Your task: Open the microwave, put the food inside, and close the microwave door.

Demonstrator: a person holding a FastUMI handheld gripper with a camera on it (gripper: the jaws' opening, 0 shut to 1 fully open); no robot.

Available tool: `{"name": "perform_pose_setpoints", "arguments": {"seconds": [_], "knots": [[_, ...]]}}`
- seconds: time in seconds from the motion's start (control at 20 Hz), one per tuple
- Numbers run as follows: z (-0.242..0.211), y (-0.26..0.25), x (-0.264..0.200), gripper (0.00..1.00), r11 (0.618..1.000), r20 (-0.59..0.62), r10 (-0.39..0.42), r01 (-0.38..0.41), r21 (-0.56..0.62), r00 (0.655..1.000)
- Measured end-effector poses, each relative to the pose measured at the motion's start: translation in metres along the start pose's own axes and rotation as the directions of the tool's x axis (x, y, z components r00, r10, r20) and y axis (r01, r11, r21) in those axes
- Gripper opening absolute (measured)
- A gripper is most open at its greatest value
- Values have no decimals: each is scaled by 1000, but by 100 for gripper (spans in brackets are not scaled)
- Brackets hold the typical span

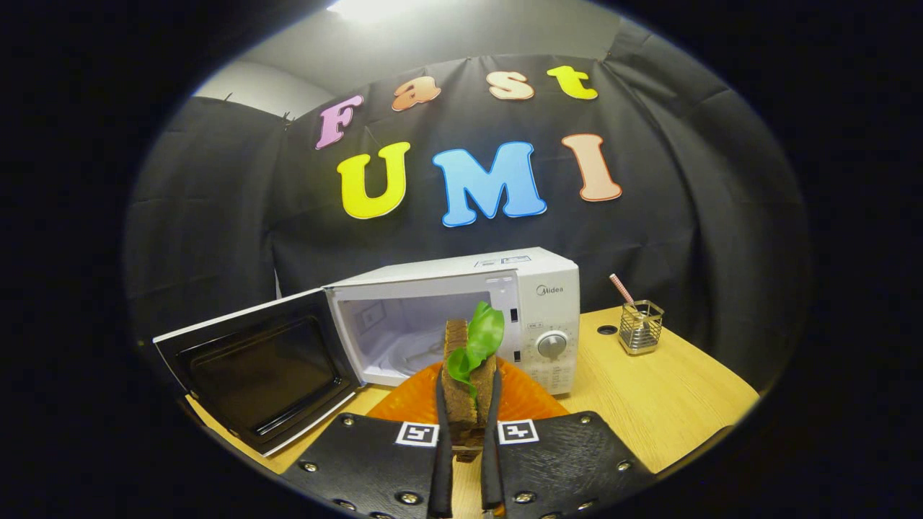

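Observation:
My gripper (469, 404) is shut on a sandwich (465, 375) of brown bread with a green lettuce leaf (479, 342) sticking up from it. The sandwich stands on edge between both fingers, over an orange plate (530, 400) on the wooden table. Beyond the plate stands a white microwave (519, 285). Its door (259, 371) is swung wide open to the left, and the pale cavity (404, 335) shows behind the sandwich. The control panel with a round dial (551, 344) is on the microwave's right side.
A small wire holder (640, 326) with a striped straw stands on the table (663, 389) to the right of the microwave, near a round cable hole (607, 329). The open door reaches out over the table's left front.

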State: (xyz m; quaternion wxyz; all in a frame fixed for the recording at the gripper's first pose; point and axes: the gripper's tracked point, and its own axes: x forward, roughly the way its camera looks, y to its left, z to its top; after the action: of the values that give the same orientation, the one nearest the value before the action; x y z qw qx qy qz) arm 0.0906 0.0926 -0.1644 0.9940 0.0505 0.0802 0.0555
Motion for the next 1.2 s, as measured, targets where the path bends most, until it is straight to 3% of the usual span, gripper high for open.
{"name": "perform_pose_setpoints", "arguments": {"seconds": [0.4,0.85,1.2], "knots": [[-7,19,69,15,999,-8,-38,38,-22,999],[-25,41,142,16,981,-32,1,5,195,999],[-11,45,177,16,958,57,-7,-9,287,998]]}}
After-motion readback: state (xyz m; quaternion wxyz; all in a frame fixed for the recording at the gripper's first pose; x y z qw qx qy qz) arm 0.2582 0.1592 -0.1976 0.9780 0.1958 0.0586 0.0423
